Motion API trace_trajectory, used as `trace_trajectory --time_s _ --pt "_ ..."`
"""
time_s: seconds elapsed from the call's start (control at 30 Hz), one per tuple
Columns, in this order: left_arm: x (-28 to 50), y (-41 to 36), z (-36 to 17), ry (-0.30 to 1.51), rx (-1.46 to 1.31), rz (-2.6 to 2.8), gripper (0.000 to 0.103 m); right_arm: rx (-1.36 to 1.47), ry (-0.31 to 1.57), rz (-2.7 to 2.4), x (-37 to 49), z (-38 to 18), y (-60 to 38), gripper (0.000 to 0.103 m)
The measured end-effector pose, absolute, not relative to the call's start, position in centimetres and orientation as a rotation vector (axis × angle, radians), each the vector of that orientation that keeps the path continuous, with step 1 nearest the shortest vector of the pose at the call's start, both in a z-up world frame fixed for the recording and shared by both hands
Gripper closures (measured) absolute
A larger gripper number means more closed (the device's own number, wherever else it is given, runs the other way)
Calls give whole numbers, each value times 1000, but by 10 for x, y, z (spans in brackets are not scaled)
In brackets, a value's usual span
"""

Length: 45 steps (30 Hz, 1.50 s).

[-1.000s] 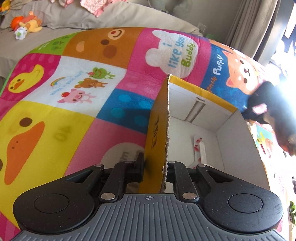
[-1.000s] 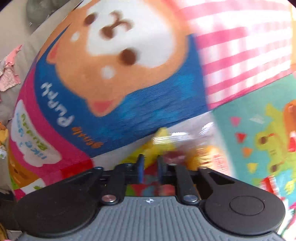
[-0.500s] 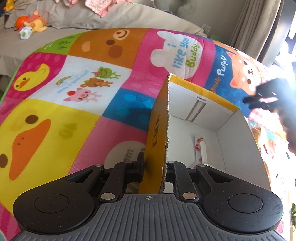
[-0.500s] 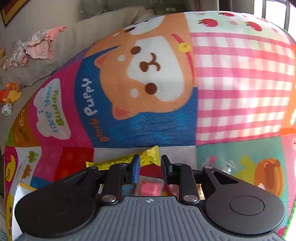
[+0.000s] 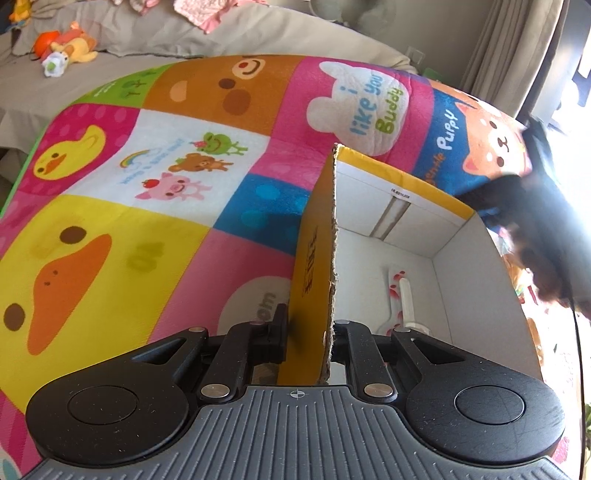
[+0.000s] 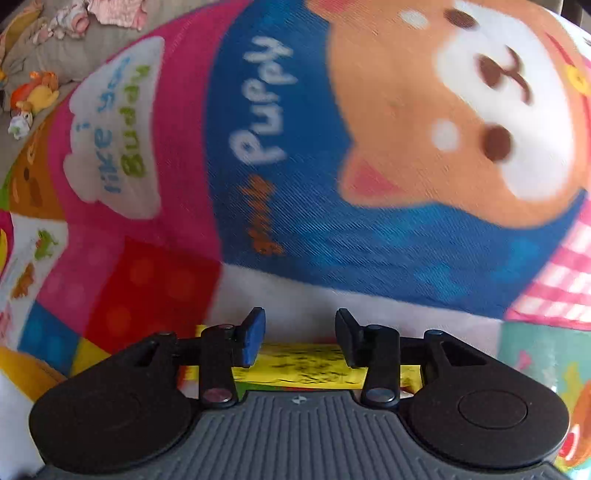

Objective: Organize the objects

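My left gripper [image 5: 309,326] is shut on the yellow side wall of a cardboard box [image 5: 317,258], which stands on the colourful play mat [image 5: 147,206]. Inside the white box lies a white utensil with red marks [image 5: 400,299]. In the left wrist view a dark blurred shape, the other gripper [image 5: 532,206], hangs beyond the box's right wall. My right gripper [image 6: 300,332] has its jaws opening, with nothing between the pads. Just below its fingers lies a yellow packet [image 6: 303,363] on the mat [image 6: 295,221], partly hidden by the gripper body.
A beige sofa [image 5: 147,40] runs along the back with soft toys [image 5: 70,42] and pink clothes [image 5: 214,9] on it. Curtains [image 5: 517,55] hang at the far right by a bright window. More small packets lie right of the box [image 5: 524,280].
The right gripper's jaws went from shut to parted, and its view rolled and shifted across the puppy panel. The left gripper kept its hold on the box wall.
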<state>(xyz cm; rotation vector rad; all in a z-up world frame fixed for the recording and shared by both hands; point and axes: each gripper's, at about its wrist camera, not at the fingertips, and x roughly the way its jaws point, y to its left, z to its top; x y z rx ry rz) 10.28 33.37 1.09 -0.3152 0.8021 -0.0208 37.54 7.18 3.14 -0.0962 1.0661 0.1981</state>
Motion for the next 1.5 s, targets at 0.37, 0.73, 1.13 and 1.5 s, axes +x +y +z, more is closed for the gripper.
trace_trajectory --time_s 0.37,0.73,1.13,1.5 --pt "111 324 6 807 -290 -6 89 -119 1109 240 268 39 -11 62" --pt "122 288 3 807 -230 -63 89 60 881 298 136 96 -58 30" --pt "114 284 1 753 -215 -79 89 363 842 -42 112 39 -166 29" --pt "104 280 -1 633 -170 -118 89 182 664 68 9 58 -95 29"
